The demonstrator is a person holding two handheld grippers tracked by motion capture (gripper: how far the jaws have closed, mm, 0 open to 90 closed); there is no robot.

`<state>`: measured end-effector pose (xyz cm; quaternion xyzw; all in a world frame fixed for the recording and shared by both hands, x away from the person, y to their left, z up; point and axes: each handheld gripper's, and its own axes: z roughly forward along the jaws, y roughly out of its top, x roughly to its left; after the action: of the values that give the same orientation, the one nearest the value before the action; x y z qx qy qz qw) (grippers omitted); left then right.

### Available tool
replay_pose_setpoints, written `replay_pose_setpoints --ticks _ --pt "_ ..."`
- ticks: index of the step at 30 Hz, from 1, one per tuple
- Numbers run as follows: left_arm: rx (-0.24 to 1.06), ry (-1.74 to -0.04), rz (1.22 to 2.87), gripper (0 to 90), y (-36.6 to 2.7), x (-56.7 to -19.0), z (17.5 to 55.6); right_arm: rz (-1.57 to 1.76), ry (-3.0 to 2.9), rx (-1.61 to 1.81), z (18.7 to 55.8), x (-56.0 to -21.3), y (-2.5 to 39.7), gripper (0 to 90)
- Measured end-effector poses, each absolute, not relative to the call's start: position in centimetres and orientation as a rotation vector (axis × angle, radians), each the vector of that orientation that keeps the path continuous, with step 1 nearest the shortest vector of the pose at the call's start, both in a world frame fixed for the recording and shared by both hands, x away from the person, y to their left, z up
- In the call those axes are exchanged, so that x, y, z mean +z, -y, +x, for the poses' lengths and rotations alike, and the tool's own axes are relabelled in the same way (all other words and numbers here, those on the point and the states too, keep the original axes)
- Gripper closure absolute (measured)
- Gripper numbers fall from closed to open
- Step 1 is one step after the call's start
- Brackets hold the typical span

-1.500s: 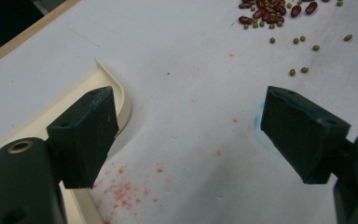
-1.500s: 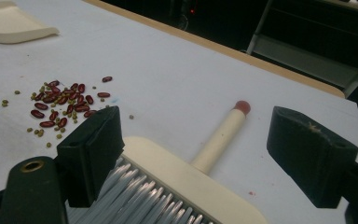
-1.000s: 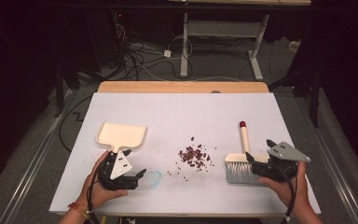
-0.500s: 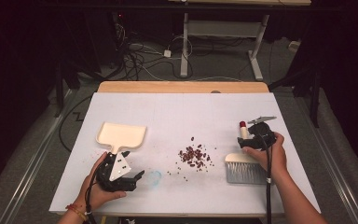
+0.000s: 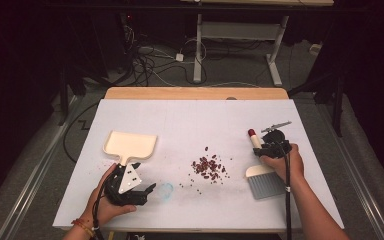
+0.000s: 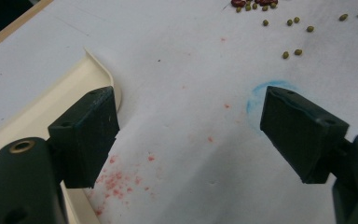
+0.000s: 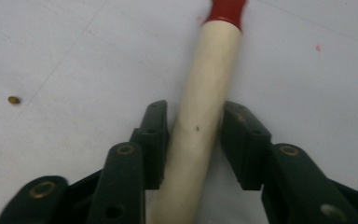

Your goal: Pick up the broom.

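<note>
A: While the cream brush handle with the red tip (image 7: 205, 107) is flanked by the jaws of the right gripper (image 7: 193, 140), which are nearly closed on it near the right edge of the white table (image 5: 190, 120), can a firm grip be assumed?

B: It cannot; a small gap is seen at one jaw, so the round handle may be rolled out.

A: And the left gripper (image 6: 186, 126)?

B: Its jaws are spread wide, empty, beside the cream plastic dustpan (image 5: 130, 146) near the front left corner. If the dustpan is not held, it may be pushed away, and the pile of dark red and green beans (image 5: 209, 166) at the middle may be scattered.
</note>
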<state>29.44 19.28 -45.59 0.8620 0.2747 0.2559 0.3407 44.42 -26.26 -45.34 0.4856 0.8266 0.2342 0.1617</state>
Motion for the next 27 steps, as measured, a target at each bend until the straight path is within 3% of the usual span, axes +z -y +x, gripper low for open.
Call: replay_pose_setpoints --ticks 3,13,27 --pt "0.663 -0.711 2.248 18.8 -19.2 -45.6 29.5 1.373 -2.356 0.679 44.7 -45.4 26.0 70.2" --pt "0.661 -0.711 2.243 18.8 -19.3 -45.5 29.4 1.331 -2.296 0.737 44.2 -44.6 26.3 70.5" --pt "0.637 -0.745 2.132 19.6 -19.7 -44.0 28.7 1.118 -2.063 1.213 38.5 -40.9 29.5 70.7"
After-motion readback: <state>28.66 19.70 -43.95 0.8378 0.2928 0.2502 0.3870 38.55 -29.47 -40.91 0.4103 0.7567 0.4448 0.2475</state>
